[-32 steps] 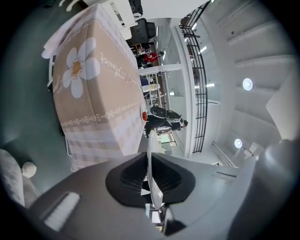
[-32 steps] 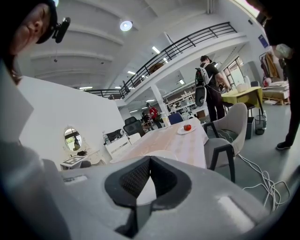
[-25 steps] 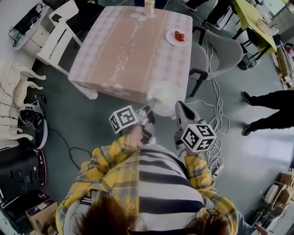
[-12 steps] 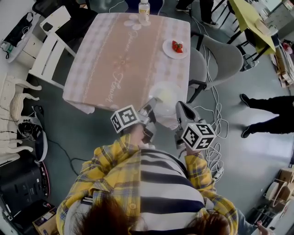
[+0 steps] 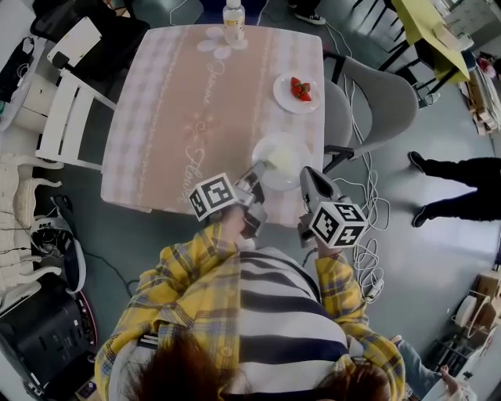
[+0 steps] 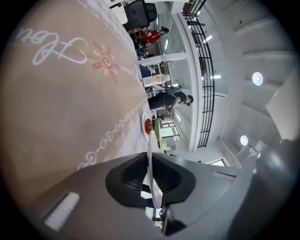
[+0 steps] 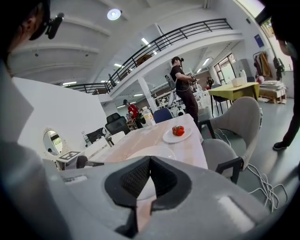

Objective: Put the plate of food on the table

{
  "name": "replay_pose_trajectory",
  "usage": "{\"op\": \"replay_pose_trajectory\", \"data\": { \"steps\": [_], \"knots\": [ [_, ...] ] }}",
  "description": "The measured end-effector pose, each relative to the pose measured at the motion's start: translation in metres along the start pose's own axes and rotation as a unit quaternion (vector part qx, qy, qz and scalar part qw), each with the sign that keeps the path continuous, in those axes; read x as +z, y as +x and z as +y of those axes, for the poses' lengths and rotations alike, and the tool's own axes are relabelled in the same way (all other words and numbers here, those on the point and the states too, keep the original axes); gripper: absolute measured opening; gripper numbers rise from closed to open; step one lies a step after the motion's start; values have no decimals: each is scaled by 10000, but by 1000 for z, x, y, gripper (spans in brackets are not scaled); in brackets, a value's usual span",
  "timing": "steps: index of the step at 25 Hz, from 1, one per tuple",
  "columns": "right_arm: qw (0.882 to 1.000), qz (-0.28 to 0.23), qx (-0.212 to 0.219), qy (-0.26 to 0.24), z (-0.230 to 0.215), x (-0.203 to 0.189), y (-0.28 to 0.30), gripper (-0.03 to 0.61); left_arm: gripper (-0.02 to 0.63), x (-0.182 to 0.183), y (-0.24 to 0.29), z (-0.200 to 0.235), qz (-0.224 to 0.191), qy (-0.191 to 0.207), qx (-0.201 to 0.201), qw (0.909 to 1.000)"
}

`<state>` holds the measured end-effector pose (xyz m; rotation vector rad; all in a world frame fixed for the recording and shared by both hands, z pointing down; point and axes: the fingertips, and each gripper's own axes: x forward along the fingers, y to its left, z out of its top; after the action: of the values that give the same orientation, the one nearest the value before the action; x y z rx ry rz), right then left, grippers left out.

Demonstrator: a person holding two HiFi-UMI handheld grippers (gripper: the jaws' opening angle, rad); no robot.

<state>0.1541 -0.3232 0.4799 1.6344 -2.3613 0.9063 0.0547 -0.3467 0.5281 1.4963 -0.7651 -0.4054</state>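
A white plate (image 5: 283,160) with a pale bit of food hangs over the near right part of the pink-clothed table (image 5: 180,110). My left gripper (image 5: 255,174) is shut on its near rim. In the left gripper view the plate (image 6: 149,140) shows edge-on as a thin line between the pads. My right gripper (image 5: 307,178) sits just right of the plate, jaws shut with nothing between them. In the right gripper view the plate (image 7: 152,152) lies just beyond the closed jaws (image 7: 149,161).
A small plate of strawberries (image 5: 297,91) sits near the table's far right edge, and a bottle (image 5: 232,12) stands at the far end. A grey chair (image 5: 376,94) is right of the table, a white chair (image 5: 66,117) left. Cables (image 5: 368,227) trail on the floor.
The plate and both grippers have moved forward, from the table's near edge to over its near right part. The left gripper's hold on the plate is unchanged.
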Motion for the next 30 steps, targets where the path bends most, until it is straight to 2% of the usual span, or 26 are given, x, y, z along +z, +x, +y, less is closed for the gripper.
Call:
{"op": "replay_pose_trajectory", "data": {
  "steps": [12, 20, 30],
  "knots": [
    [9997, 244, -47, 0, -24, 10, 38, -3, 18, 23, 43, 18, 130, -65, 284, 9995],
    [9982, 567, 194, -89, -44, 17, 58, -3, 21, 27, 69, 21, 66, 28, 579, 9983],
    [9962, 742, 447, -94, -52, 16, 69, -3, 25, 27, 82, 27, 64, -52, 729, 9973]
  ]
}}
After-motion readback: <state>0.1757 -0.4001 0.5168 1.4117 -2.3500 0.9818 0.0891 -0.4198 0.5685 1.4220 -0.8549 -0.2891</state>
